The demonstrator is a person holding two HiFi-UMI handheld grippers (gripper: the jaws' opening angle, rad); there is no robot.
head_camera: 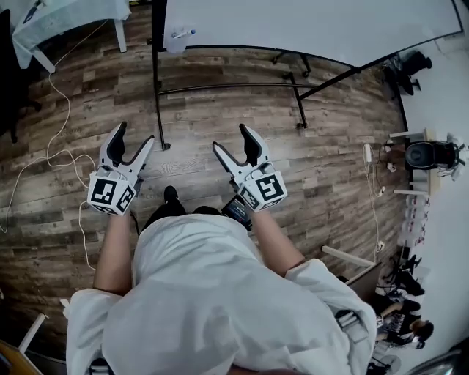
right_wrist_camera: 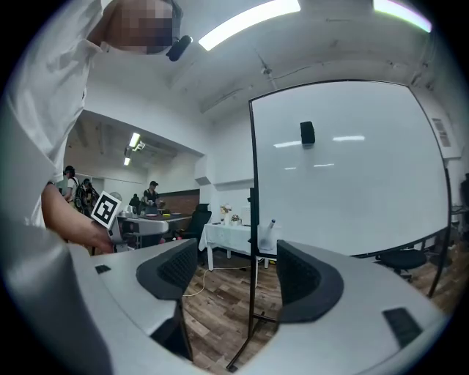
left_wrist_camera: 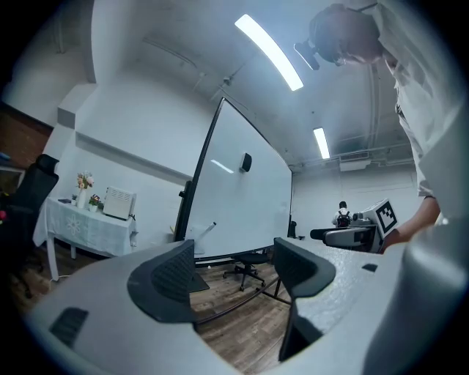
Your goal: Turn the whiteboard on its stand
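Well, the left gripper (head_camera: 135, 136) and right gripper (head_camera: 231, 138) both have their fingers spread wide, with nothing between them. Beyond the fingertips, apart from both, the whiteboard (head_camera: 308, 22) sits on its black stand (head_camera: 220, 88); possibly a marker (head_camera: 183, 33) rests at its lower edge.

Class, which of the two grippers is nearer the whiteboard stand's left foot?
The left gripper: its open jaws sit beside that foot, while the right gripper is farther away.

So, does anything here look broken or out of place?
Nothing looks damaged or spilled. The whiteboard stands on its stand; the left gripper and right gripper are open and empty. Only a white cable trails across the floor.
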